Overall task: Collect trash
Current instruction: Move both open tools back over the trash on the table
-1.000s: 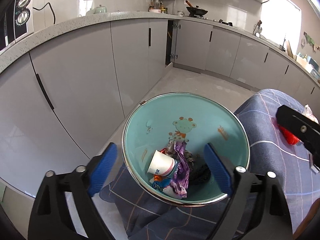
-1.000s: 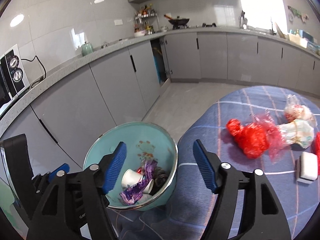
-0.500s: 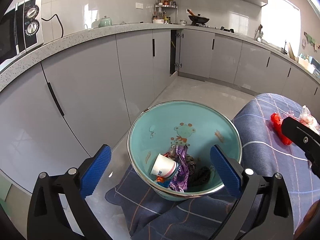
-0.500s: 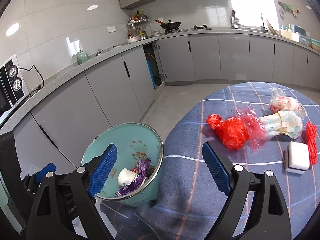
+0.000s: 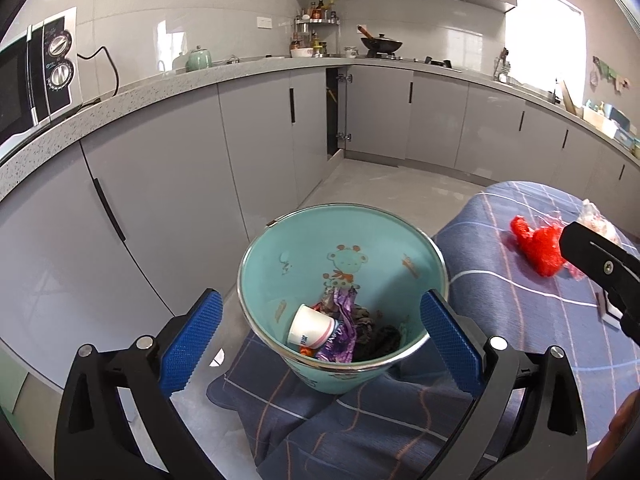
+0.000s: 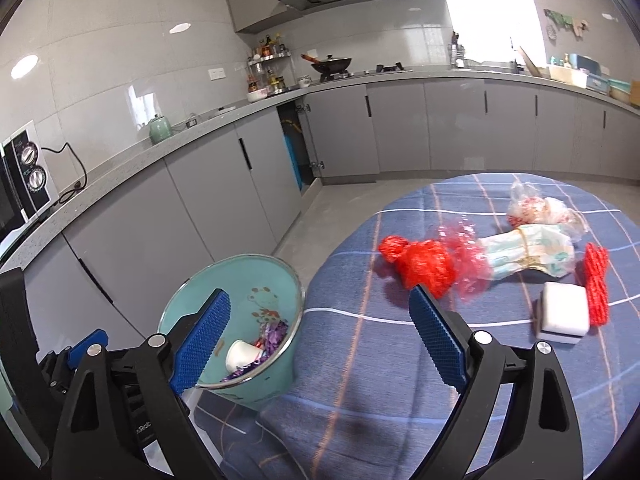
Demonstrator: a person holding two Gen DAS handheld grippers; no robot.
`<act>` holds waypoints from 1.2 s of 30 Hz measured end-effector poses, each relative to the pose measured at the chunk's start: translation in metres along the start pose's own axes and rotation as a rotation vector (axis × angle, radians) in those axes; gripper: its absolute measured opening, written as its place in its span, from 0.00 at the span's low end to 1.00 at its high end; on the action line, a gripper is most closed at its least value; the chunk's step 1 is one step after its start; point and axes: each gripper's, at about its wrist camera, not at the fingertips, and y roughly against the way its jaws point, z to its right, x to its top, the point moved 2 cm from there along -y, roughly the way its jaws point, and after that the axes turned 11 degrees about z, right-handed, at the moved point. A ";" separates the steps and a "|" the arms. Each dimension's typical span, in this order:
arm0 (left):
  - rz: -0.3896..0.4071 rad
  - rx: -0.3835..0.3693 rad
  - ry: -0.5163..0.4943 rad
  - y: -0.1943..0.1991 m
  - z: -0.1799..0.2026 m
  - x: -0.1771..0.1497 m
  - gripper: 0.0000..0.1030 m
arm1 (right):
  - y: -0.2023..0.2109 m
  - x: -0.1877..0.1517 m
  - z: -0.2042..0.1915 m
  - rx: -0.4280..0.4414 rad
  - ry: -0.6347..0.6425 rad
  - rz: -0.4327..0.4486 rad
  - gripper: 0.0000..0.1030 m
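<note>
A teal bin (image 5: 360,240) stands beside the table and holds a paper cup (image 5: 310,326), a purple wrapper (image 5: 344,332) and dark scraps. My left gripper (image 5: 319,298) hangs open above the bin's near rim, nothing between its fingers. My right gripper (image 6: 320,296) hovers over the table edge beside the bin (image 6: 240,280); its jaws are opening and empty. On the cloth lie a red plastic bag (image 6: 424,264), a tied pale bundle (image 6: 528,252), a clear bag with red print (image 6: 536,208), a white block (image 6: 564,314) and a red net piece (image 6: 596,288).
The table wears a blue checked cloth (image 6: 400,360) that hangs down around the bin's base. Grey kitchen cabinets (image 5: 180,200) run along the left and far walls, one door ajar. A microwave (image 5: 36,76) sits on the counter at left.
Both grippers have drawn back and slightly up from the bin, which looks smaller now. The right gripper's jaws have spread wider and its view takes in more of the table.
</note>
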 end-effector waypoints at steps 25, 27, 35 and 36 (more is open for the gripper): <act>-0.004 -0.178 -0.075 0.023 0.073 -0.016 0.94 | 0.048 -0.006 0.091 -0.193 -0.089 0.044 0.87; -0.004 -0.190 -0.085 0.024 0.079 -0.017 0.94 | 0.052 -0.008 0.100 -0.207 -0.100 0.045 0.87; -0.014 -0.237 -0.115 0.026 0.104 -0.023 0.94 | 0.061 -0.017 0.128 -0.270 -0.125 0.036 0.87; -0.014 -0.242 -0.121 0.025 0.107 -0.023 0.94 | 0.062 -0.018 0.133 -0.279 -0.130 0.033 0.87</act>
